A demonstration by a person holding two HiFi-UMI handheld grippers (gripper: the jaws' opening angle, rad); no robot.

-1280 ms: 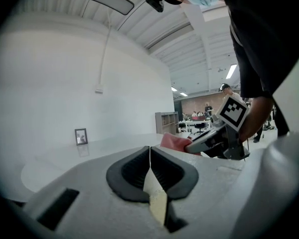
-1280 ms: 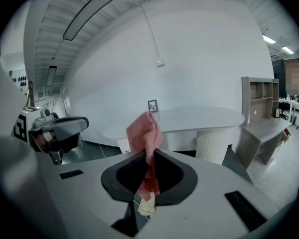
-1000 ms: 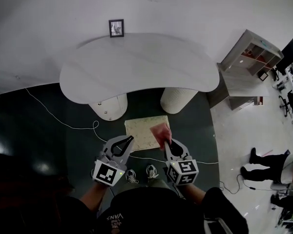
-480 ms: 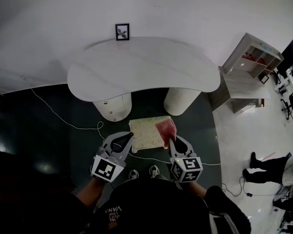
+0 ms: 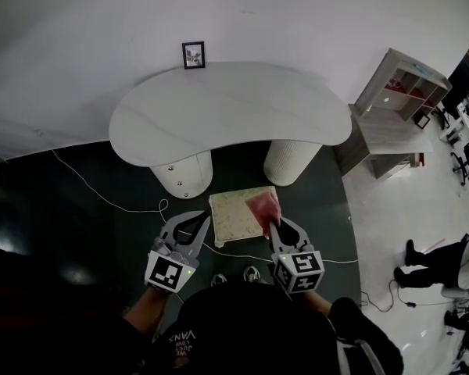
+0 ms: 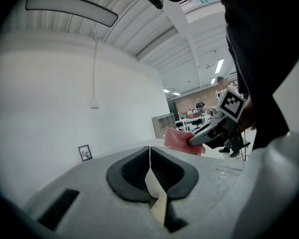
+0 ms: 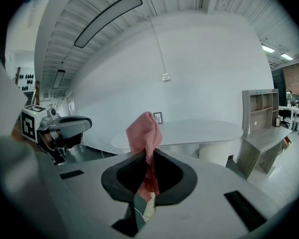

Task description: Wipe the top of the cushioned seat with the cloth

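The cushioned seat [image 5: 234,214], one square pale pad, lies flat on the dark floor [image 5: 86,233] just in front of the desk [image 5: 227,108]. Its far edge is near the desk's two round pedestals [image 5: 184,174], and dark floor lies open to its left and along its near edge. The single pink cloth [image 5: 264,207] is pinched in the right gripper [image 5: 275,226], whose jaws are clamped on it. It bunches up above the jaw tips and hangs over the seat's right edge; whether it touches the padding cannot be told. The left gripper [image 5: 205,220] has its jaws closed together with nothing between them. It is held just off the seat's near left corner, apart from the right gripper. A thin white cable [image 5: 102,198] runs over the floor from the left, loops near the seat's left edge and passes along its near edge toward the right. The person's two shoes [image 5: 252,273] stand just behind that cable. One small picture frame [image 5: 193,55] stands at the desk's far edge against the wall. To the desk's right are a low side table [image 5: 383,143] and an open shelf unit [image 5: 406,80], with another person's legs [image 5: 422,270] well off on the light floor.
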